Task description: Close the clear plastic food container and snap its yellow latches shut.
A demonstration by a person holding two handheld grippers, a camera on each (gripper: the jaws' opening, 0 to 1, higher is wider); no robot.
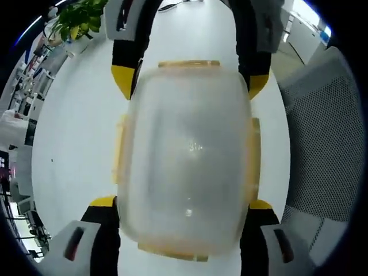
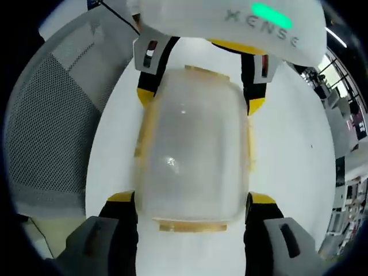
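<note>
- A clear plastic food container (image 1: 190,155) is sitting on a white round table (image 1: 75,132), between the two grippers, which are facing each other across it.
- In the left gripper view, the left gripper (image 1: 184,210) is reaching forward with its black, yellow-tipped jaws spread wide, one on each side of the container's near end; the jaws are lying right beside the walls, and whether they are touching cannot be told.
- In that same view, the right gripper (image 1: 190,77) is coming in from the far side, its jaws likewise parted and flanking the container's far end.
- In the right gripper view, the right gripper (image 2: 190,204) is holding its jaws open at either side of the container (image 2: 192,152), with the yellow tips level with the container's near corners.
- The left gripper (image 2: 198,95) is showing opposite in that view, with its white housing carrying a glowing green light above.
- The lid is lying over the container's body, frosted and domed, catching small glints of light.
- Yellow latches (image 1: 119,149) are running along the container's edges: one on each long side and one on each short end; the near-end latch (image 2: 192,225) is showing flat at the rim in the right gripper view. Whether they are snapped shut cannot be told.
- A mesh-backed office chair (image 1: 325,138) is standing just beside the table, and a leafy green plant (image 1: 77,17) is sitting at the table's far edge.
</note>
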